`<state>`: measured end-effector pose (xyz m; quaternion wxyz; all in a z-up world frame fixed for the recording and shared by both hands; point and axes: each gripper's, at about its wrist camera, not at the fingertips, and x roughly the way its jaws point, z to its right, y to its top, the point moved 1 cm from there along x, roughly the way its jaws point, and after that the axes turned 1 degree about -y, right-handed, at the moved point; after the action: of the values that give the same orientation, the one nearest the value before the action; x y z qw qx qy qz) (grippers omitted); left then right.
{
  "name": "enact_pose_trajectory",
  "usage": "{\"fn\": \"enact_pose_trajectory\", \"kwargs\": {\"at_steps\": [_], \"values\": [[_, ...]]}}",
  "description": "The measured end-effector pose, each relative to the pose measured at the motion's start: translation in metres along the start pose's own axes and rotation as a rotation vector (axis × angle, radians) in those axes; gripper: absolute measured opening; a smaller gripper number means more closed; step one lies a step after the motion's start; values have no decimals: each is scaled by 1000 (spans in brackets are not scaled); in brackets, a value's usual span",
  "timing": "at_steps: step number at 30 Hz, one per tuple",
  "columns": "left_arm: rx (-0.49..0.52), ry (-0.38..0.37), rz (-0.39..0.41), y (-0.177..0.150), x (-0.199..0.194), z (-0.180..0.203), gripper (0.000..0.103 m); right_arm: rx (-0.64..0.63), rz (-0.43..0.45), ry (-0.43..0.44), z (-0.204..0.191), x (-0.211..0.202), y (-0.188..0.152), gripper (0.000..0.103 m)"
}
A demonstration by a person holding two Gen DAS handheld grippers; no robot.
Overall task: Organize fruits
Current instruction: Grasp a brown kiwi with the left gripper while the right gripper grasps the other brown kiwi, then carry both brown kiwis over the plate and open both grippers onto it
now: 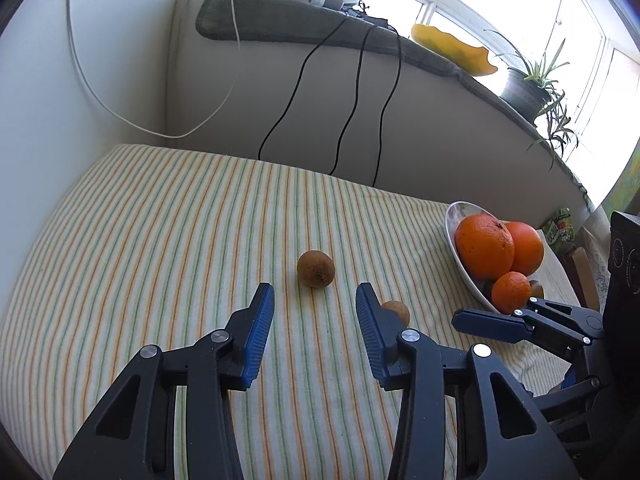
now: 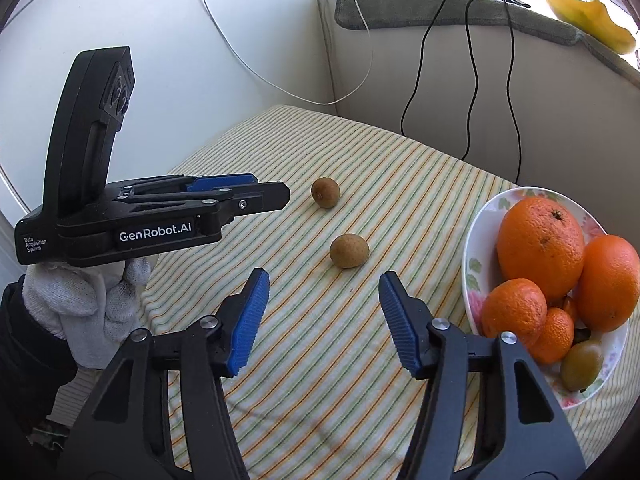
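Observation:
Two brown kiwis lie on the striped cloth. In the left wrist view the far kiwi point(image 1: 316, 269) sits just beyond my left gripper point(image 1: 314, 300), which is open with nothing between its blue pads. The near kiwi point(image 1: 398, 312) is partly hidden behind the right finger. In the right wrist view the near kiwi point(image 2: 349, 251) lies just ahead of my right gripper point(image 2: 324, 280), also open and holding nothing. The far kiwi point(image 2: 325, 192) sits by the tips of the left gripper point(image 2: 276, 192), seen side-on. A floral bowl point(image 2: 472, 248) at the right holds oranges point(image 2: 540, 240) and mandarins point(image 2: 514, 306).
A white-gloved hand point(image 2: 80, 308) carries the left gripper. Black cables point(image 1: 352, 112) and a white cable point(image 1: 100, 96) hang down the wall behind the table. A sill above carries a yellow dish point(image 1: 456, 50) and a potted plant point(image 1: 528, 88). The table edge runs close at the left.

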<state>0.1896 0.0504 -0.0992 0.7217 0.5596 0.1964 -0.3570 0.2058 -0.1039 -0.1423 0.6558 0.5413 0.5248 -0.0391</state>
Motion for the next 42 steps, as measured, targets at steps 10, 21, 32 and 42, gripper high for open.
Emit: {"fn": "enact_pose_trajectory", "kwargs": {"at_steps": [10,21,32,42], "values": [[38,6,-38,9,28,-2,39,32,-49,-47,6,39,12,43],[109,22,-62,7,46,4,24,59,-69,-59,19,55,13,37],[106,23,-51,8,48,5,23,40,-73,-73,16,63,16,30],[103,4,-21,14,37,13,23,40,-29,-43,12,38,18,30]]}}
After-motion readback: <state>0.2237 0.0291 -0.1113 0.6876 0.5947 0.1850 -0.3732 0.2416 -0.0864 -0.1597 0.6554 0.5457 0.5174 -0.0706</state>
